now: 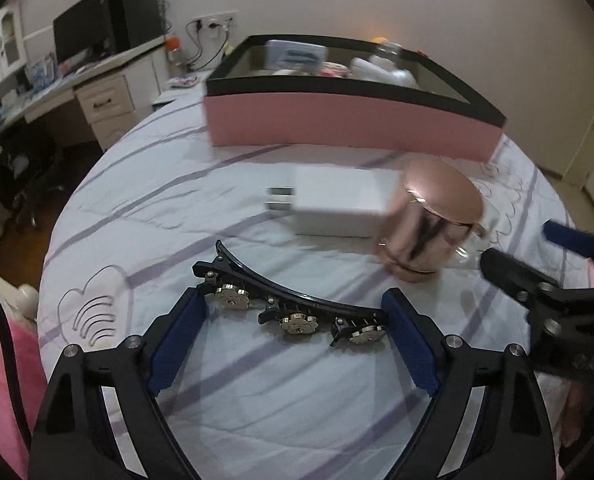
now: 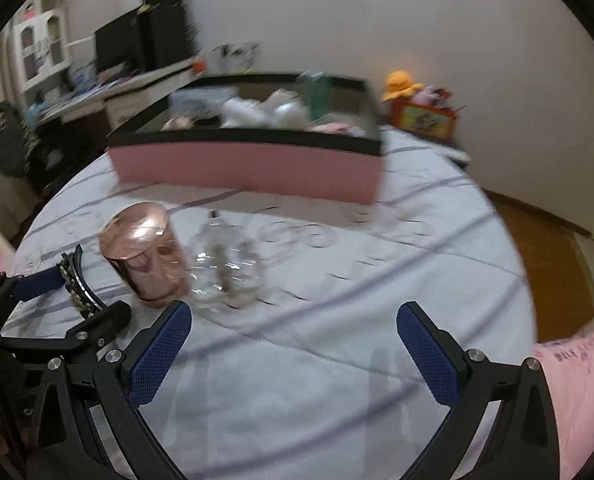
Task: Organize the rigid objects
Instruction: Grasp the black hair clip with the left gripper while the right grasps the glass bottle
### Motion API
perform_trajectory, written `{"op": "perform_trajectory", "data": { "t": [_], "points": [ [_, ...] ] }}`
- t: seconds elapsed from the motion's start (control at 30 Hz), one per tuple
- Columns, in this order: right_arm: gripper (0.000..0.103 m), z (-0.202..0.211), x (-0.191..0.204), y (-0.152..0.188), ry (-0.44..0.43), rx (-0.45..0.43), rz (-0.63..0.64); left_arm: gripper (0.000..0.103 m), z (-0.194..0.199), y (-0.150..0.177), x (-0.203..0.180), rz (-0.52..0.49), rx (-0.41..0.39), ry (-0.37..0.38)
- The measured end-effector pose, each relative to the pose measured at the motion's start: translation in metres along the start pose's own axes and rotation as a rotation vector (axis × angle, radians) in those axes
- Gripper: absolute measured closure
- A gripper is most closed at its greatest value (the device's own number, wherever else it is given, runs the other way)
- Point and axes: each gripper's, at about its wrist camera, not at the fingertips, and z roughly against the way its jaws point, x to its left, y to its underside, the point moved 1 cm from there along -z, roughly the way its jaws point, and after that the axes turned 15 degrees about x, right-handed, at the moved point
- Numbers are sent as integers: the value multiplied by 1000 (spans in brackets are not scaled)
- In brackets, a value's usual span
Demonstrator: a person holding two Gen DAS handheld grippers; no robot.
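Note:
A black curved hair clip [image 1: 297,304] with gold flower studs lies on the striped bedsheet between the pads of my left gripper [image 1: 293,306]. The pads sit right at its two ends, and I see no clear squeeze. Behind it lie a white charger [image 1: 337,204] and a rose-gold cylindrical jar [image 1: 433,220]. A clear glass bottle [image 2: 225,264] stands just right of the jar [image 2: 145,252]. My right gripper [image 2: 293,320] hangs open over bare sheet in front of the bottle, holding nothing. It also shows at the right edge of the left wrist view [image 1: 537,256].
A pink box with a black rim [image 1: 337,124], holding several items, stands at the far side of the bed. A desk with a monitor [image 1: 81,36] is at the far left. A red toy box [image 2: 425,120] sits beside the bed, with wooden floor [image 2: 549,264] at right.

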Motion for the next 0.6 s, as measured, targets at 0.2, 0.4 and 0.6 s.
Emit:
{"op": "perform_trajectory", "data": {
  "t": [0.2, 0.4, 0.6],
  "points": [
    [8, -26, 7, -21, -57, 114, 26, 12, -1, -1, 1, -20, -3, 4],
    [11, -34, 11, -37, -52, 132, 47, 12, -4, -9, 0, -22, 2, 0],
    [41, -35, 19, -43, -21, 110, 92, 12, -6, -12, 0, -22, 5, 0]
  ]
}}
